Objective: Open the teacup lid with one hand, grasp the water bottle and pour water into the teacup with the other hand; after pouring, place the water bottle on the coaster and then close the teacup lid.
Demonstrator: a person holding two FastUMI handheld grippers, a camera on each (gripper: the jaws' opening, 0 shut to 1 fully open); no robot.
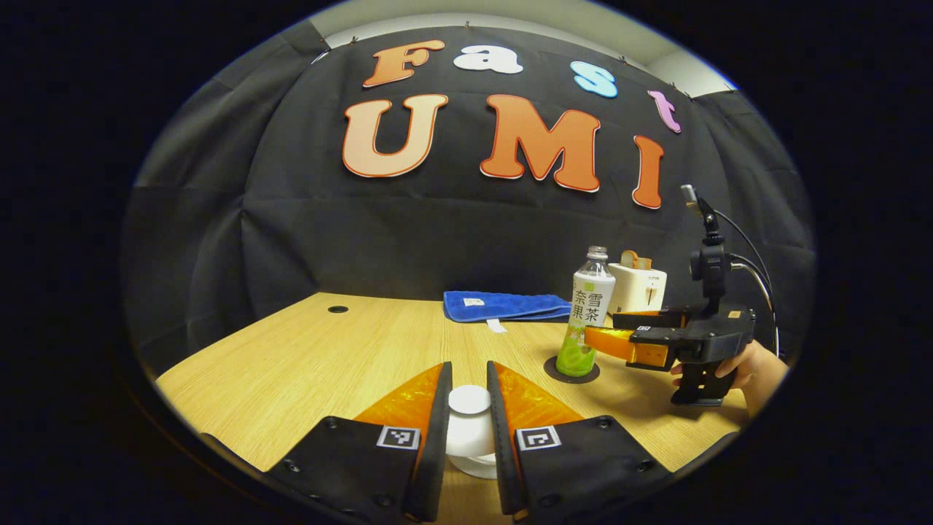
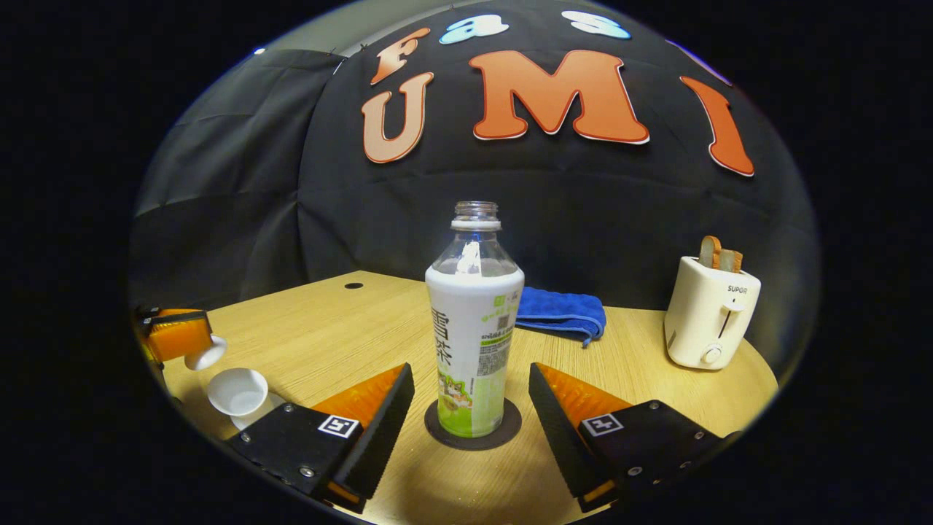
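The capless water bottle (image 2: 474,328) stands upright on a dark round coaster (image 2: 510,432). My right gripper (image 2: 470,370) is open, one finger on each side of the bottle with a gap to it. In the left gripper view the same bottle (image 1: 589,310) and coaster (image 1: 552,369) sit at the right, with the right gripper (image 1: 602,328) reaching in, held by a hand (image 1: 743,364). My left gripper (image 1: 469,366) is shut on the white teacup lid (image 1: 469,415), held just above the teacup (image 1: 477,467). The right gripper view shows the lid (image 2: 207,355) tilted beside the uncovered cup (image 2: 239,391).
A folded blue towel (image 1: 506,305) lies at the back of the wooden table (image 1: 313,357). A white toaster (image 2: 711,312) with bread in it stands at the right, near the table's edge. A small round hole (image 2: 353,285) marks the far left of the tabletop.
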